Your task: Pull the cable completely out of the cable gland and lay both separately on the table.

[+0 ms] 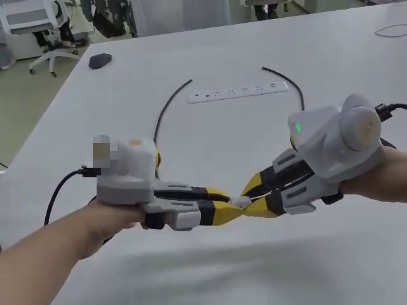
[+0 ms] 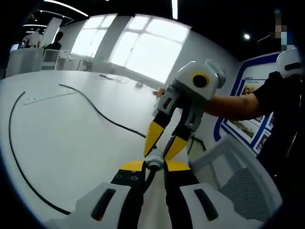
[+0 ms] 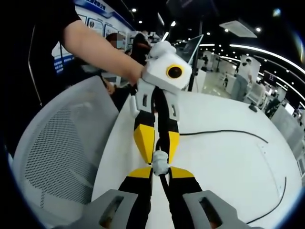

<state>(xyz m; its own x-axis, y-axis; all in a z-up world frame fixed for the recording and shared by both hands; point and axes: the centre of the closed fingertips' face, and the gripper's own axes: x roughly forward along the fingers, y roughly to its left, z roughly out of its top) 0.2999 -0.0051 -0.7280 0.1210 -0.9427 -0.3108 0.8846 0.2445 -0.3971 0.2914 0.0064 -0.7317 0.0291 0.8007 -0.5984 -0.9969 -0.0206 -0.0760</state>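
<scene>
Held the left tool (image 1: 235,204) in a hand (image 1: 108,219) closest to the lens, low at the near edge. Worked above a broad white bench (image 1: 210,146). Saw a white mesh chair (image 3: 62,157) just beside the bench edge in the right gripper view. Met the left tool tip to tip with the right tool (image 1: 249,201), both off the bench. Saw a white power strip (image 1: 238,92) lying flat farther back, one black wire (image 1: 164,111) curving off its left end and a second wire (image 1: 294,86) off its right. Noted a dark mouse (image 1: 100,60) near the far left edge. Clamped the left tool's yellow jaws on the white cable gland (image 1: 240,202), held in the air between the tips. Pinched the right tool's jaws on the cable (image 3: 165,185) just beside the gland, cable still running into it.
</scene>
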